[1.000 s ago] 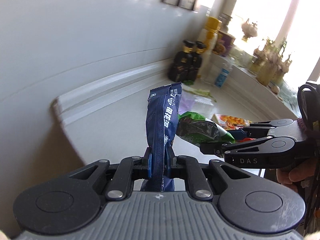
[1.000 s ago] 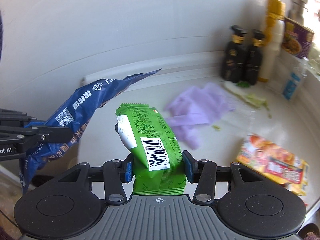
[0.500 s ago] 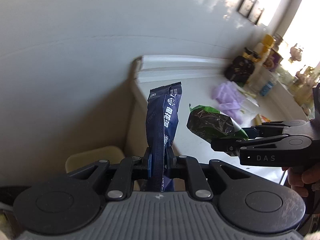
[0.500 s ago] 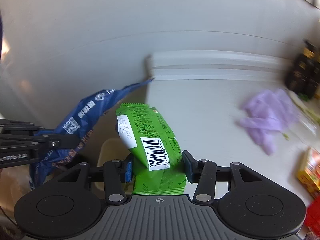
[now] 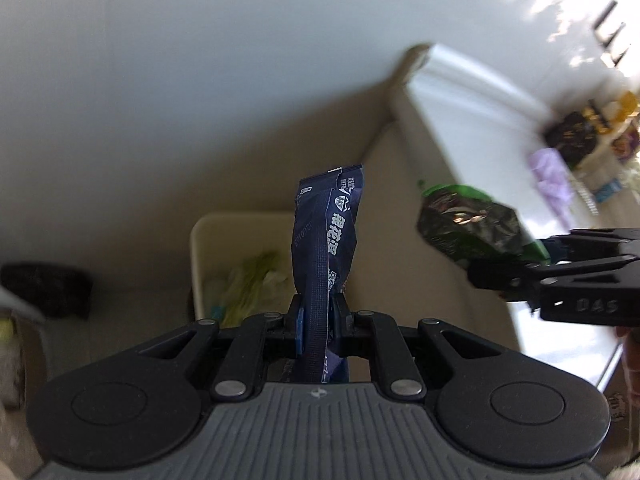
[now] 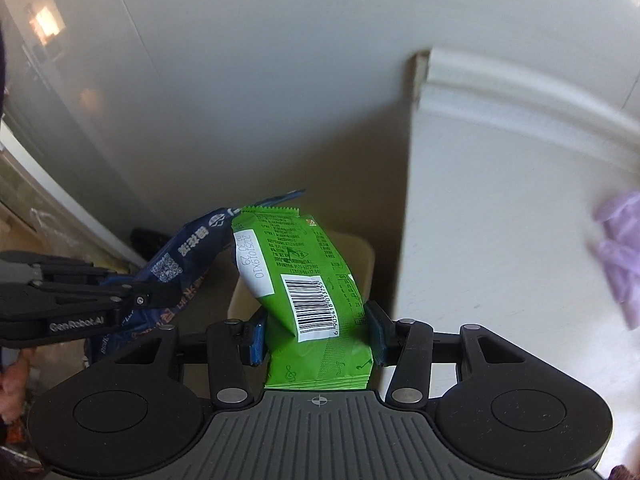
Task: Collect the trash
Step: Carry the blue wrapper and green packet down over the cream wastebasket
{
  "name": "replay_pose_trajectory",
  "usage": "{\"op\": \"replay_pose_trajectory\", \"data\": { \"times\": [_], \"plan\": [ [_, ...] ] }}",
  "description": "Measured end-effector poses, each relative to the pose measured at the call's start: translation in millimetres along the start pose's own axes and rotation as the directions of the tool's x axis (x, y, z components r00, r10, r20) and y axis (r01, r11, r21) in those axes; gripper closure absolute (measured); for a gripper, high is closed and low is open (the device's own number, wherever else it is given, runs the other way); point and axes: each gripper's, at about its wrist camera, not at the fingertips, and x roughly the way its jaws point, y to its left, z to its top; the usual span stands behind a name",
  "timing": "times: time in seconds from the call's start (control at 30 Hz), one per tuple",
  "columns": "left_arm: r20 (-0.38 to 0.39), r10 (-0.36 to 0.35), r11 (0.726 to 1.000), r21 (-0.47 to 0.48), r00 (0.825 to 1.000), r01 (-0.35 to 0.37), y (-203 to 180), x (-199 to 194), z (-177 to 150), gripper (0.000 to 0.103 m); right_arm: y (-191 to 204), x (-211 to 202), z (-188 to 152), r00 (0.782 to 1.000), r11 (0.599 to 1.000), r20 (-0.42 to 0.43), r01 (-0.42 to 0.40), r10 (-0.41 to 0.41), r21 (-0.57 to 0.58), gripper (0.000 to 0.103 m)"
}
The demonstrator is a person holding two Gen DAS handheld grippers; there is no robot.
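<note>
**Holding two snack wrappers over the floor beside the white surface**

Gripping each wrapper near its lower end, both claws point steeply down past the end of the surface (image 6: 500, 240).

The left claw (image 5: 319, 322) is clamped on a dark navy-blue crinkled plastic wrapper (image 5: 326, 240) with white printed characters. In the left wrist view its long axis runs straight away from the claw, along the fingers, and its torn, flattened top end points toward the corner where wall meets floor. A darker seam runs down its middle. It hangs above a cream rectangular plastic bin (image 5: 200, 240) on the floor, which holds pale green and white scraps.

The right claw (image 6: 316, 334) is clamped on a bright green glossy plastic snack packet (image 6: 304, 280), its blue pads pressing both side edges. The packet's long axis also follows the fingers, leaning slightly left toward its serrated top edge. A white barcode label and a white date patch sit on the facing side; in the left wrist view its silvery, crumpled face shows.

A blurred lilac cloth (image 6: 618, 252) lies on the surface, well apart from both wrappers.
</note>
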Motion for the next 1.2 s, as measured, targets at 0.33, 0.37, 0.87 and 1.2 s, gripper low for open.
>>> {"op": "replay_pose_trajectory", "data": {
  "times": [0.33, 0.37, 0.87, 1.2],
  "plan": [
    [-0.115, 0.062, 0.987, -0.140, 0.991, -0.078, 34.1, 65.9, -15.0, 0.091, 41.3, 61.4, 13.7, 0.993, 0.993, -0.114, 0.012, -0.025, -0.116, 0.057],
    [-0.119, 0.062, 0.985, -0.151, 0.991, -0.079, 35.9, 71.6, -15.3, 0.091, 44.5, 68.3, 15.3, 0.992, 0.992, -0.125, 0.015, -0.031, -0.129, 0.057],
    [-0.229, 0.024, 0.946, -0.308, 0.973, -0.096, 77.9, 149.4, -15.0, 0.091, 35.2, 158.7, 41.9, 0.937, 0.979, -0.319, 0.089, -0.145, -0.182, 0.057],
    [-0.251, 0.038, 0.937, -0.326, 0.967, -0.121, 80.3, 165.2, -11.8, 0.089, 39.3, 184.3, 47.9, 0.914, 0.986, -0.381, 0.093, -0.138, -0.135, 0.053]
  ]
}}
